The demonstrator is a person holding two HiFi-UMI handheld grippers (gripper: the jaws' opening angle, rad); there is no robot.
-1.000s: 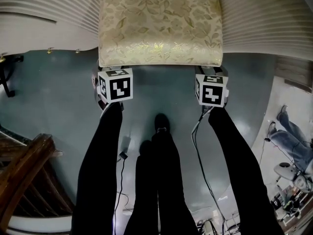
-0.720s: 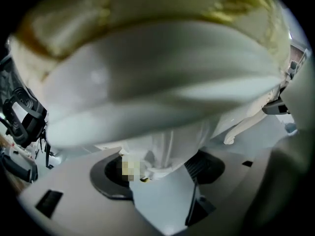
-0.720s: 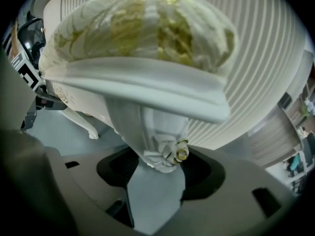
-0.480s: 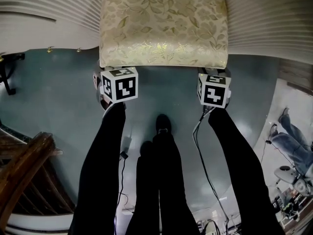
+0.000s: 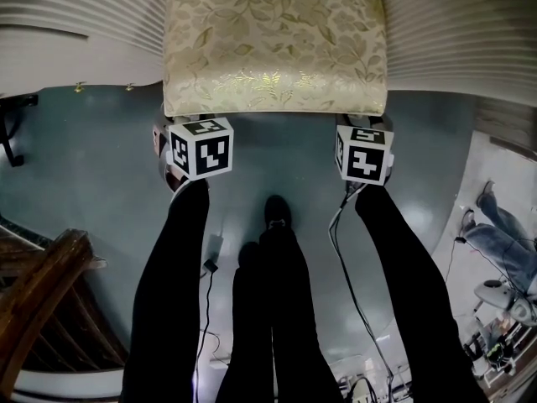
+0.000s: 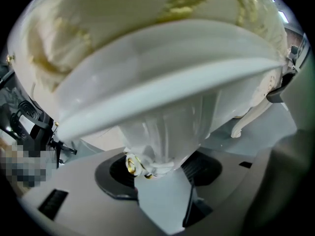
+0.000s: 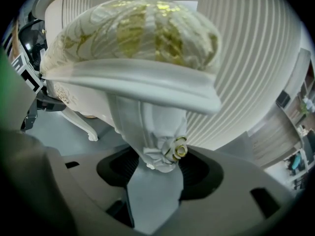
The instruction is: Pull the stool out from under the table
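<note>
The stool has a gold floral cushion (image 5: 277, 40) and carved white legs, and it stands between fluted white table panels (image 5: 457, 32). My left gripper (image 5: 191, 126) is at its front left corner. In the left gripper view the front left leg (image 6: 167, 132) stands between the jaws of the left gripper (image 6: 157, 168). They are closing and the pads lie close to the leg's sides. My right gripper (image 5: 362, 133) is at the front right corner. In the right gripper view the right gripper (image 7: 160, 168) is shut on the front right leg (image 7: 152, 127), just above its gold rosette.
A dark wooden piece of furniture (image 5: 42, 300) stands at the lower left. Cables (image 5: 346, 250) trail over the grey floor behind the grippers. The person's shoe (image 5: 277, 212) is between the arms. Another curved stool leg (image 6: 251, 117) shows further back.
The stool and both grippers have barely shifted in the head view. Both grippers stay at the stool's front corners.
</note>
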